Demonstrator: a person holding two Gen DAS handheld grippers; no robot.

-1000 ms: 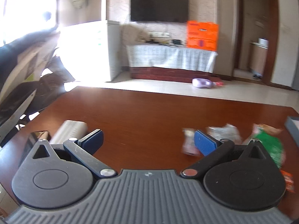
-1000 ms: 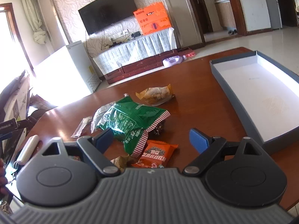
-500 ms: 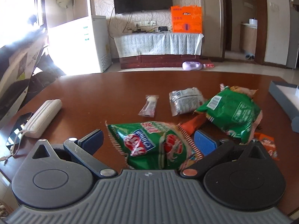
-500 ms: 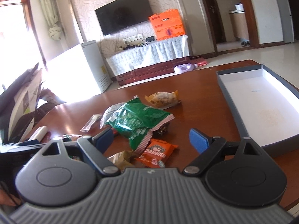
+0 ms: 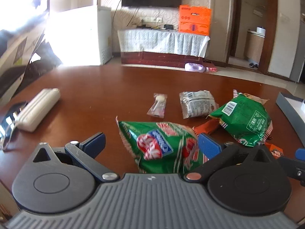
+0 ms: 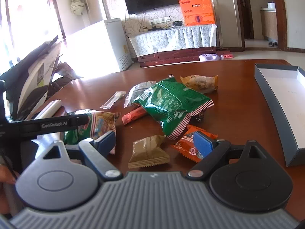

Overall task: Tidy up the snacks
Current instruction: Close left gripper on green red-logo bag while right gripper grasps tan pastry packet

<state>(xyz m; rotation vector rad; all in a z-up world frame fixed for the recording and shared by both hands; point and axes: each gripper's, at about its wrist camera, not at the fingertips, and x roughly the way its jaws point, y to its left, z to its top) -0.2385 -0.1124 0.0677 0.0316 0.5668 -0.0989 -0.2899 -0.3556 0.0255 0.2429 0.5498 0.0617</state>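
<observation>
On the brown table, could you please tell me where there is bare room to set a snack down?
Bare table lies beyond the lollipop packet, and between it and the white case. The open box is empty, with a clear strip beside it. The middle is crowded around the green bag, the orange packet and the tan packet.

Snack pile point(image 6: 171, 106) clutters mid surface point(image 5: 106, 87). Bare wood lies between pile and open box point(image 6: 282, 103). Far surface is clear.
</observation>
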